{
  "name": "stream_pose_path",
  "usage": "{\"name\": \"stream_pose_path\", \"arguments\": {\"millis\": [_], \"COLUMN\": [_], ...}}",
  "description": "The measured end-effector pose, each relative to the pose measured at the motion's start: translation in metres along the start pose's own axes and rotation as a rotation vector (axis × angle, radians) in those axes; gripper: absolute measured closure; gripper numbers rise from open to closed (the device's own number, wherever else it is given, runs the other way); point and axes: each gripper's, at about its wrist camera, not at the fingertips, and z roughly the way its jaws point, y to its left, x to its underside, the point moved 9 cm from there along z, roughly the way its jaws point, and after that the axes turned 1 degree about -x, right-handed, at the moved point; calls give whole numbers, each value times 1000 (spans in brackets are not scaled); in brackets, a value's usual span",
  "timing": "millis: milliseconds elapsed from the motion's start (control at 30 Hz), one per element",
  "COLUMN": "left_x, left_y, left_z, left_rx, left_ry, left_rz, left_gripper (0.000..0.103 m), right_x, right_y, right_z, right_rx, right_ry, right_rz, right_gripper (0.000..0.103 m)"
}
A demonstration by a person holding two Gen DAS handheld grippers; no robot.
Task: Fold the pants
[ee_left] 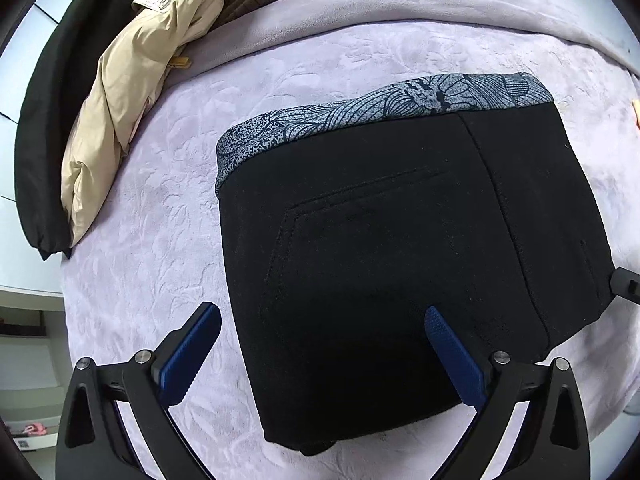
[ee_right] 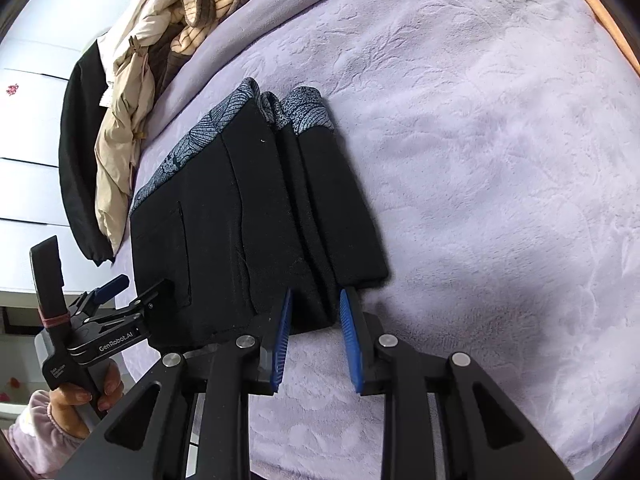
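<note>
Right gripper straddles pants edge | contact unclear

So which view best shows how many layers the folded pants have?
The right wrist view: the black pants lie side-on there, stacked folds and patterned waistband ends exposed. The left wrist view shows only the flat top panel.

Lavender embossed blanket over bed; folded black pants lying flat mid-blanket, heap of clothes along far-left edge.
</note>
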Motion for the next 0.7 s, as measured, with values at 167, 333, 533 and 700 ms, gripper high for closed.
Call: {"name": "stream_pose_path", "arguments": {"millis": [167, 333, 533, 700], "left_x": [7, 17, 31, 46], "left_y": [-6, -9, -19, -29], "left_z": [-10, -22, -42, -50], "left_rx": [-12, -23, 39, 123], "left_ry": [26, 47, 60, 93], "left_rz": [-38, -100, -174, -230], "left_gripper": [1, 1, 1, 1], "right_x": [-4, -6, -2, 5], "right_y": [-8, -13, -6, 10], "right_z": [-9, -18, -23, -20], "right_rx": [12, 13, -8, -23], "right_ry": [31, 65, 91, 112], "right_rz": [-25, -64, -140, -235], "right_gripper": [71, 46, 19, 0]}}
